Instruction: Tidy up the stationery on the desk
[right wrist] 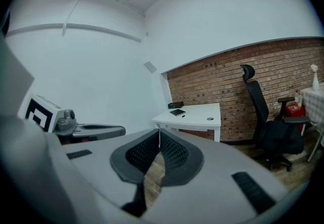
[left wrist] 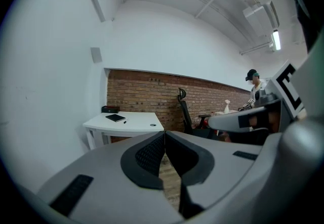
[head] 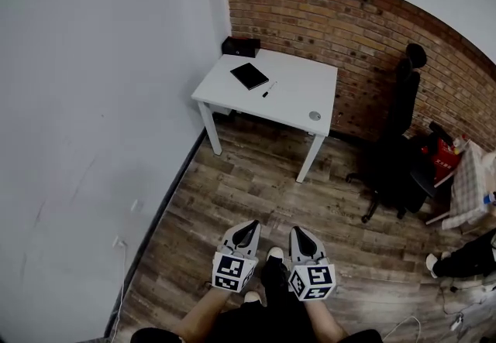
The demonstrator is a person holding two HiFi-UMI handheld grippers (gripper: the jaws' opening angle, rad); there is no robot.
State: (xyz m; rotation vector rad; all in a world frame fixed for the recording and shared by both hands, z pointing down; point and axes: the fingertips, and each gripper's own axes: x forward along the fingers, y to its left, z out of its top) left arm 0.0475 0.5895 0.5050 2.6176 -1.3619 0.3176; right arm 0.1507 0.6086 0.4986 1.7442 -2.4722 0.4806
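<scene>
Holding my left gripper [head: 249,225] and right gripper [head: 299,231] jaws together, empty, I risk rolling what looks like a pen [head: 268,89] off the far desk [head: 298,77] unless they part.

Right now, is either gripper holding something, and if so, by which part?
Nothing is held. The left gripper and the right gripper are both shut and empty; the black notebook and the pen lie on the white desk, untouched.

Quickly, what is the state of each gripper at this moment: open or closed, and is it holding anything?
Grey left gripper: closed, jaws together, holding nothing.
Grey right gripper: closed, jaws together, holding nothing.
</scene>
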